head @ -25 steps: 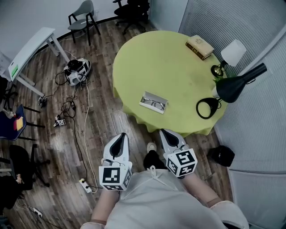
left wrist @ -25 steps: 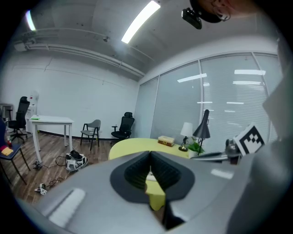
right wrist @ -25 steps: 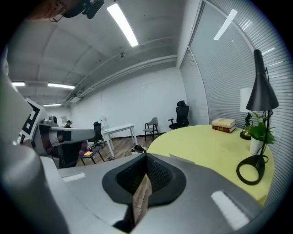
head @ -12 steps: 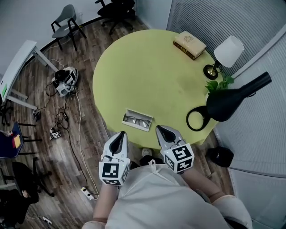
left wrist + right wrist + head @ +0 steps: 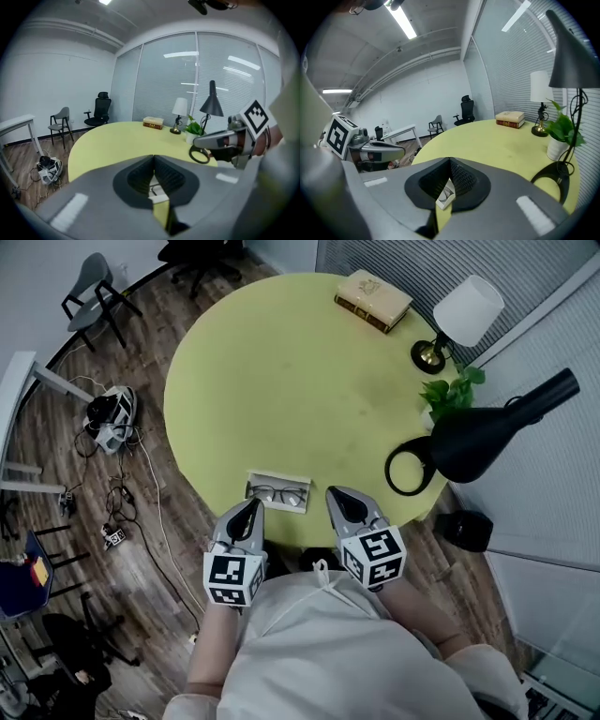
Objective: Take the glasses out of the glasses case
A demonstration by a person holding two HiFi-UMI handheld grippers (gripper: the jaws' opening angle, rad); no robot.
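Glasses [image 5: 278, 494] in open glasses case [image 5: 277, 476] at table [image 5: 281, 381] edge; left hand-held gripper [image 5: 253, 503], right hand-held gripper [image 5: 334, 492] closed.

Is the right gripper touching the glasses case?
Apart. The head view shows a strip of yellow table between the right gripper and the glasses case.

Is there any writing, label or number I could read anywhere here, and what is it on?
No readable words or numbers anywhere.
The book: cover print too small to read.
The cubes on the left hand-held gripper and right hand-held gripper: only black-and-white square patterns, no letters.
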